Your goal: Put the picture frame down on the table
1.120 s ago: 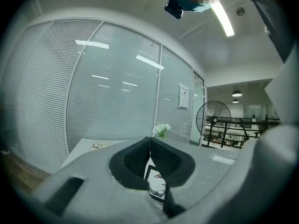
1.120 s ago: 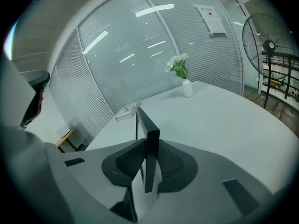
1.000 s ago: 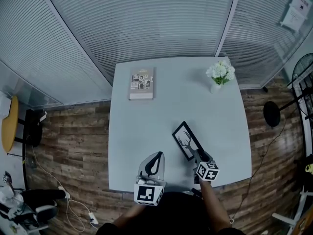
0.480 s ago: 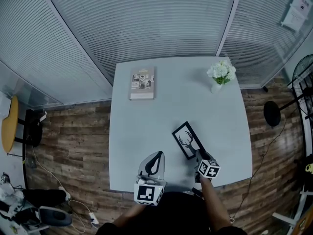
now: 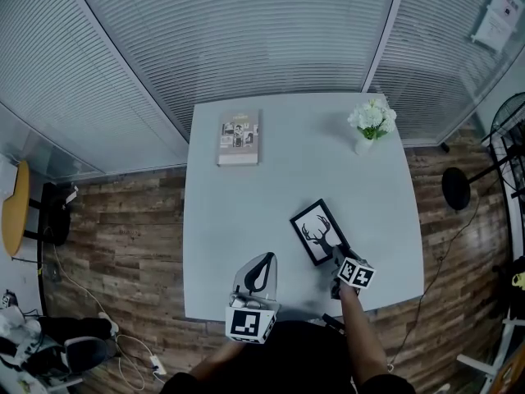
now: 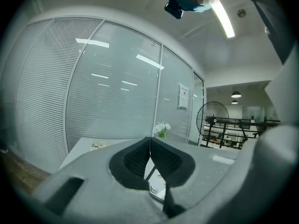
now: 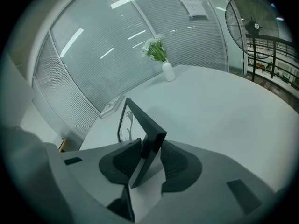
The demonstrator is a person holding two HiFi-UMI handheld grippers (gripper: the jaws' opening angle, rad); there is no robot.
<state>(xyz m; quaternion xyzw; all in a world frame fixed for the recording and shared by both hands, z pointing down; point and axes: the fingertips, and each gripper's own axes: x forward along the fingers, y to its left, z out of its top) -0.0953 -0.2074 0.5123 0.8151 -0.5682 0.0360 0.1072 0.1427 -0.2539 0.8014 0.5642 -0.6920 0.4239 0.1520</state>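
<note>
A black picture frame (image 5: pixel 318 231) with a deer print lies tilted near the front right of the pale table (image 5: pixel 246 212). My right gripper (image 5: pixel 336 254) is shut on the frame's near corner. In the right gripper view the frame's (image 7: pixel 135 118) dark edge stands upright between the two pads, with the right gripper (image 7: pixel 148 146) clamped on it. My left gripper (image 5: pixel 262 263) hovers over the table's front edge, left of the frame, shut with nothing in it. In the left gripper view the left gripper (image 6: pixel 149 143) shows its pads pressed together.
A book (image 5: pixel 239 139) lies at the table's far left. A white vase of flowers (image 5: pixel 368 125) stands at the far right corner. Glass walls with blinds run behind the table. A standing fan (image 5: pixel 509 121) is off to the right on the wood floor.
The frame has tipped back so more of its deer picture faces up. My right gripper has moved slightly right and toward me with it. The left gripper stays still.
</note>
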